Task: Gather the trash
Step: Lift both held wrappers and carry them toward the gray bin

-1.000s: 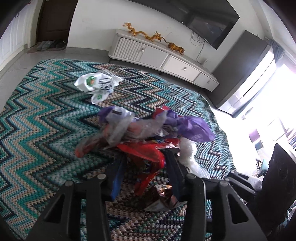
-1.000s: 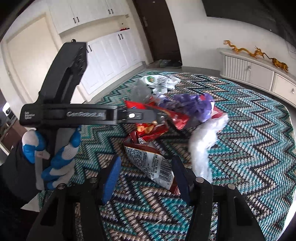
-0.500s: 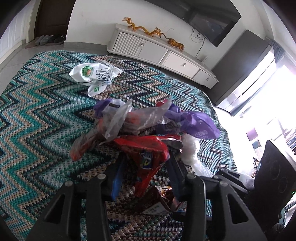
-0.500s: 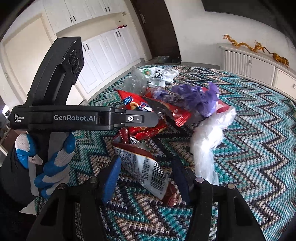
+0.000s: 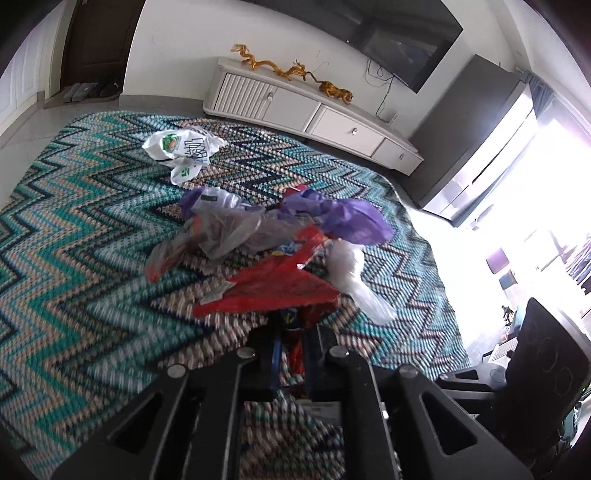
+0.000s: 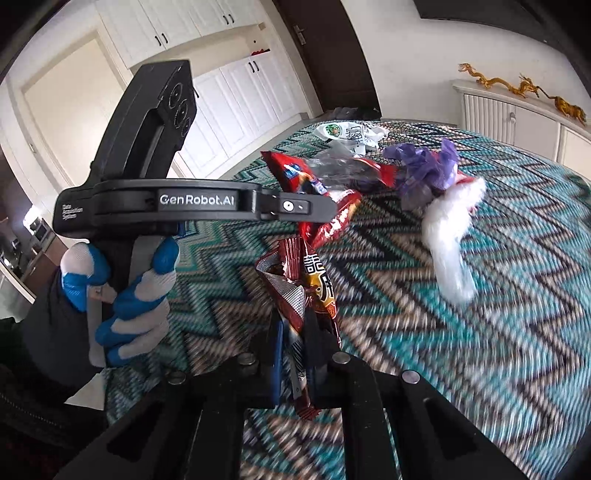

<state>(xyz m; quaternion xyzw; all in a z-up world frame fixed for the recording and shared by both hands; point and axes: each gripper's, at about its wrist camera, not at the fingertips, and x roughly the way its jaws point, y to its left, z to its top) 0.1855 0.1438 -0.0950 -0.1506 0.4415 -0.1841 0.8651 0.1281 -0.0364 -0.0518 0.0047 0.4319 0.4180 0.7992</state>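
My left gripper (image 5: 293, 343) is shut on a red snack wrapper (image 5: 273, 288) and holds it above the zigzag rug (image 5: 74, 236). My right gripper (image 6: 295, 343) is shut on a dark red snack packet (image 6: 295, 291) with a barcode side. The left gripper also shows in the right wrist view (image 6: 317, 210), held by a gloved hand (image 6: 125, 295), with the red wrapper (image 6: 332, 218) in it. On the rug lie a clear plastic bag (image 5: 229, 229), a purple bag (image 5: 351, 218), a white plastic bag (image 5: 354, 280) and a white printed bag (image 5: 184, 147).
A white TV cabinet (image 5: 310, 114) with gold dragon figures (image 5: 295, 70) stands along the far wall under a TV (image 5: 388, 29). A dark door (image 5: 99, 40) with shoes is at the far left. White cupboards (image 6: 221, 92) show in the right wrist view.
Both grippers closed: the left on the red wrapper, the right on the dark red packet. Both have lifted their wrappers off the rug.
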